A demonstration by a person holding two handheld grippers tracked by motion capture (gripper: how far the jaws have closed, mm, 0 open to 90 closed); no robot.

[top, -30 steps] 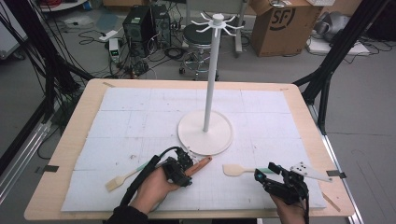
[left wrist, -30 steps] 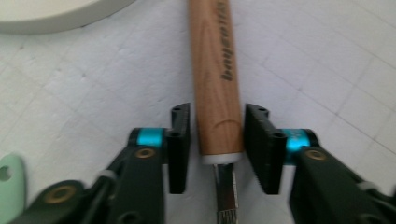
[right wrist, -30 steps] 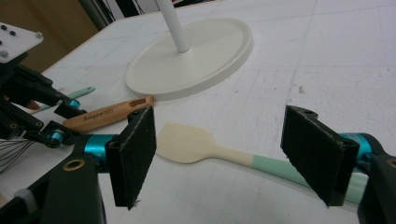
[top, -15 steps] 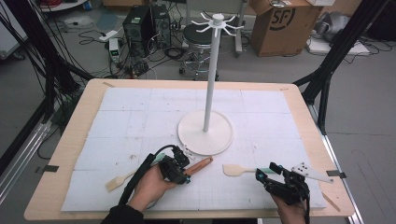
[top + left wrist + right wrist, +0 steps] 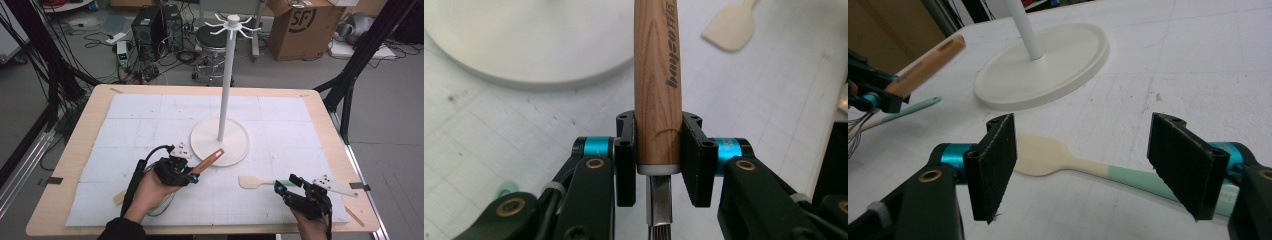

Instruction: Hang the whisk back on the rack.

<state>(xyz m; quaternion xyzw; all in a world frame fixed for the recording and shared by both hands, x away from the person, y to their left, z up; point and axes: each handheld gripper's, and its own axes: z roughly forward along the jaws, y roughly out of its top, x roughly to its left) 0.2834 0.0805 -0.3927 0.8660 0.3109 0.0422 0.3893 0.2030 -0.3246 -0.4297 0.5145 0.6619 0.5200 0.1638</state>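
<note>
On the white mat [image 5: 150, 120], grippers work near a stand [image 5: 220, 142]; cables cover the floor behind.
Left gripper [image 5: 658, 150] has just clenched a wooden handle [image 5: 657, 75], branded up close; right gripper [image 5: 1083, 170] gapes over a spatula [image 5: 1048, 161].

Whisk [image 5: 657, 100] wire head cut off by bottom edge; spatula [image 5: 1088, 167] handle end behind tool.

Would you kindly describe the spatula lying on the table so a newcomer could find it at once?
Start at the white stand in the middle of the table, then look toward the near right corner. The spatula lies flat on the white mat, in front of the open right gripper. Its cream blade and mint-green handle set it apart from the wooden-handled whisk in the left gripper.
</note>
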